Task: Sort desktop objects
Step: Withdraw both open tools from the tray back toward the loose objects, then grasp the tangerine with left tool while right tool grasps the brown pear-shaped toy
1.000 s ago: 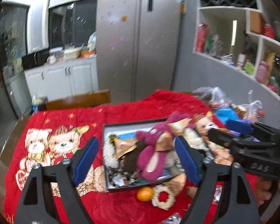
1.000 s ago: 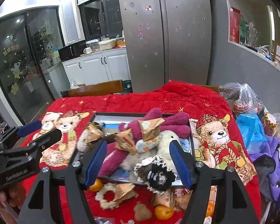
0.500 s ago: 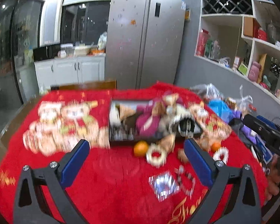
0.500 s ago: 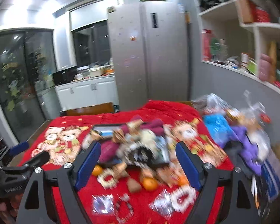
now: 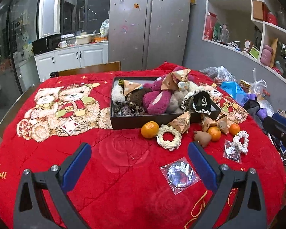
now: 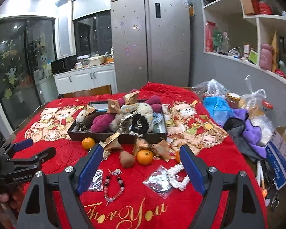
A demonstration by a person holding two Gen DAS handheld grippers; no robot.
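Note:
A dark box [image 5: 143, 121] [image 6: 97, 136] on the red blanket is piled with plush toys, paper packets and a black frilly scrunchie [image 5: 201, 102]. In front of it lie tangerines [image 5: 150, 132] [image 6: 145, 156], a cream rope ring [image 5: 168, 139], a brown pear-shaped thing [image 6: 127, 159], a bead bracelet [image 6: 114, 183], a white scrunchie [image 6: 178, 175] and small plastic bags [image 5: 180, 173]. My left gripper [image 5: 139, 156] is open and empty above the blanket's near part. My right gripper [image 6: 140, 158] is open and empty above the loose items.
Plastic bags, a blue bag [image 6: 217, 108] and purple cloth [image 6: 252, 131] crowd the table's right side. A cardboard box [image 6: 280, 152] and pens sit at the right edge. A chair back [image 5: 89, 69] stands behind the table, with a fridge beyond.
Both grippers have pulled back from over the box toward the table's near edge. The loose items in front of the box have come into view. Both stay open.

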